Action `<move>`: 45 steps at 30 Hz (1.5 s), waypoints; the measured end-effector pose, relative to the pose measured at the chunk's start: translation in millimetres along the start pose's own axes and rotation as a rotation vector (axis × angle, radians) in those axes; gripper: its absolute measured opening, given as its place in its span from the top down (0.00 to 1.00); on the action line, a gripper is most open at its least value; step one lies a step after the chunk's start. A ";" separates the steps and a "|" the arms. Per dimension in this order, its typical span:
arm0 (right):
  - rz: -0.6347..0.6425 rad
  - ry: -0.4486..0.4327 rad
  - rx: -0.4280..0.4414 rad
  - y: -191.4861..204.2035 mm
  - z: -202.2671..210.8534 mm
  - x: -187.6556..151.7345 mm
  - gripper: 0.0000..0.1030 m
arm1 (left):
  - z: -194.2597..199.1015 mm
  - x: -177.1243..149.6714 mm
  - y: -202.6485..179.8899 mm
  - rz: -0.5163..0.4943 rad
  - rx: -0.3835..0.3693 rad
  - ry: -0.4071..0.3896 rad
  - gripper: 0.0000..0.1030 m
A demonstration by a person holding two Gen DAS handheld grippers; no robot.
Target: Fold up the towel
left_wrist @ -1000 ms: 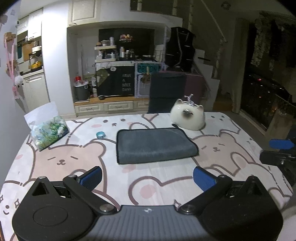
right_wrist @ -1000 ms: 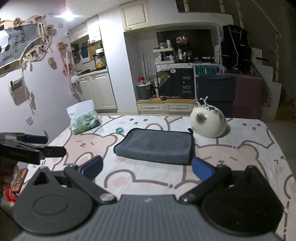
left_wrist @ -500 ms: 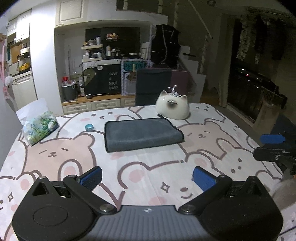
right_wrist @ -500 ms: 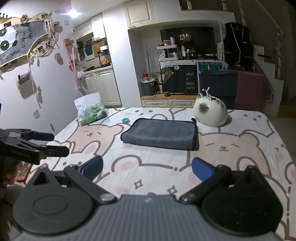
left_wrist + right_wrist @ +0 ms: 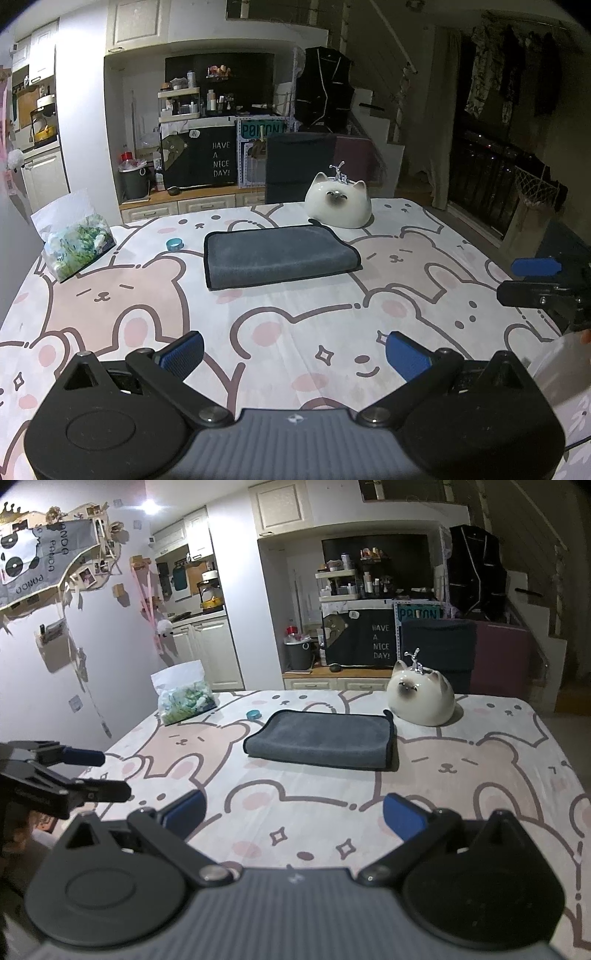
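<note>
The grey towel (image 5: 277, 255) lies folded flat at the middle of the bear-print surface (image 5: 332, 314), just in front of a white cat figurine (image 5: 338, 205). A small teal ring (image 5: 174, 243) sits to its left. Well short of it, the left gripper (image 5: 294, 351) and right gripper (image 5: 294, 812) hover, jaws apart and empty.

From the left wrist cam I saw my left gripper (image 5: 293, 354) w/ its 2 blue pads wide apart above the bear-print tablecloth (image 5: 110, 295). The grey towel (image 5: 279, 255) lay folded, well ahead, just in front of the white cat ornament (image 5: 339, 202). My right gripper (image 5: 532, 280) showed at the right edge.
</note>
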State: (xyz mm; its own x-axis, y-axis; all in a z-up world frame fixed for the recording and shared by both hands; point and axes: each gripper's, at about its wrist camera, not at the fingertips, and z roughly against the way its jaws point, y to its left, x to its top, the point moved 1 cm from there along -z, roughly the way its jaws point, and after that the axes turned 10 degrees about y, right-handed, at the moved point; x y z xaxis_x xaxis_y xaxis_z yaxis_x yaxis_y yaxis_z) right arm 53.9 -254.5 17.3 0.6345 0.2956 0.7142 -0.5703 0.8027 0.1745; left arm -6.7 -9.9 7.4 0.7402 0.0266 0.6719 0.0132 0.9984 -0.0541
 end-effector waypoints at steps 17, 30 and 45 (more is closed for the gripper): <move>0.019 0.008 0.020 -1.3 0.0 -3.7 0.00 | 0.7 -0.8 0.8 0.011 -0.004 0.000 0.00; 0.007 0.008 0.029 -0.6 -0.4 -7.2 0.00 | 0.1 -1.0 1.4 0.010 -0.004 0.002 0.00; 0.003 0.008 0.031 -0.8 -0.6 -7.5 0.00 | 0.0 -1.2 1.5 0.010 -0.003 0.002 0.00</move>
State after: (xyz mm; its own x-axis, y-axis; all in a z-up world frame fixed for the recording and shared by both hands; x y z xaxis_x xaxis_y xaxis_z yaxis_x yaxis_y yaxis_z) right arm 49.9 -257.0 11.4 0.6367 0.3025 0.7093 -0.5881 0.7855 0.1929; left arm -7.5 -8.4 6.5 0.7414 0.0370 0.6700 0.0077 0.9979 -0.0636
